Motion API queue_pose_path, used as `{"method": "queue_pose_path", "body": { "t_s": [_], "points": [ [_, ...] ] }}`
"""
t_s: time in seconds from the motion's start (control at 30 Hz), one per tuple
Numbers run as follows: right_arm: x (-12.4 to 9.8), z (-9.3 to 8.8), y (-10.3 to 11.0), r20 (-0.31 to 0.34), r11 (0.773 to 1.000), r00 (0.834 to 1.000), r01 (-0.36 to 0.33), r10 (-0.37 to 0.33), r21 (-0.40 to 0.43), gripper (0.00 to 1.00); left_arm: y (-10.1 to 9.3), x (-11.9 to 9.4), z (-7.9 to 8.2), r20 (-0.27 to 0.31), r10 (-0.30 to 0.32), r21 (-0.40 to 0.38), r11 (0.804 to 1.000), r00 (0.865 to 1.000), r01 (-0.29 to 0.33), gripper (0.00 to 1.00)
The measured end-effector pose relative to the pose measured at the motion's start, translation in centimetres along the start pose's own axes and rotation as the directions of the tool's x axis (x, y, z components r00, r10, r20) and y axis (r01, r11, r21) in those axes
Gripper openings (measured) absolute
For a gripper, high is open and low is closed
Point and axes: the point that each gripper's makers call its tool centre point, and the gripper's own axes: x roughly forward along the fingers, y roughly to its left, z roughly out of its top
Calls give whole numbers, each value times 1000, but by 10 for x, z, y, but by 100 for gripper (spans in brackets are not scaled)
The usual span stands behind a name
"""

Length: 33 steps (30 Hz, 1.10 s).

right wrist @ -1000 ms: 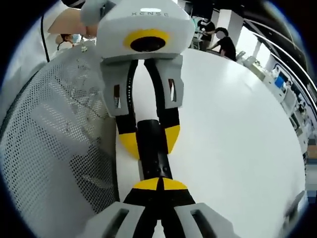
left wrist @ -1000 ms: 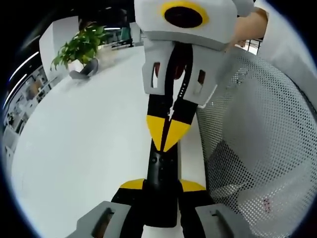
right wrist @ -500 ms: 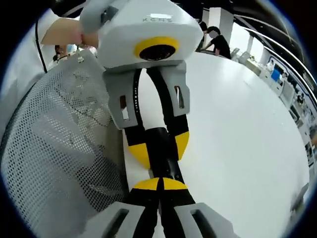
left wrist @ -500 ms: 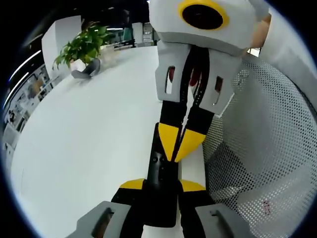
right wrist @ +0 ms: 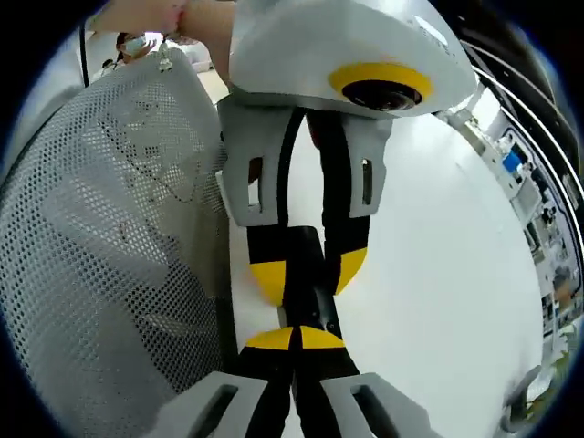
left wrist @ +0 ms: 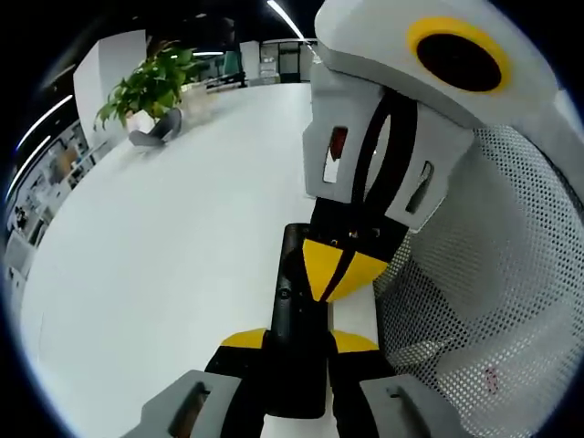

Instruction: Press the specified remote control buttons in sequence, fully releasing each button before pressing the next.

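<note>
A broad white worktop [left wrist: 155, 246] carries a grey mesh chair back [left wrist: 493, 301] along its edge and a potted plant [left wrist: 151, 87] at the far side. The left tongs [left wrist: 297, 351] are pinching the near end of the black remote control [left wrist: 297, 292], which lies lengthwise above the worktop. The right tongs [right wrist: 294, 339], jaws pressed together, touch their yellow tips down on the remote's face.
</note>
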Motion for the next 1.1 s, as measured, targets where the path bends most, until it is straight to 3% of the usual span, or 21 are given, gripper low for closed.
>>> {"method": "queue_pose_path", "body": {
  "t_s": [0.13,0.17,0.2,0.27,0.3,0.8,0.97,1.03,1.1],
  "points": [
    [-2,3,-3,111,984,993,-51,33,169,0,0,0,0,5,1,0,1000,1000,-1,24],
    [-4,3,-5,146,971,989,-59,25,232,0,0,0,0,7,1,-2,1000,1000,-1,24],
    [-5,2,-5,151,968,988,-63,27,243,0,0,0,0,9,2,-2,1000,1000,-2,24],
    [-6,-2,-14,111,978,994,-3,-21,211,0,0,0,0,11,4,-4,1000,1000,-3,24],
    [-8,2,-16,121,981,992,7,-31,196,0,0,0,0,11,4,-5,1000,1000,-4,24],
    [1,3,-19,39,991,999,-13,8,130,0,-1,0,0,25,2,-3,1000,1000,-2,24],
    [3,3,-20,-63,998,997,37,-40,-48,0,0,0,0,13,-4,8,1000,1000,4,24],
    [3,4,-19,-26,999,1000,19,-18,45,0,1,0,0,13,-6,10,1000,1000,6,24],
    [1,5,-22,51,980,998,-36,26,198,0,1,0,0,18,-4,5,1000,1000,4,24]
  ]
}}
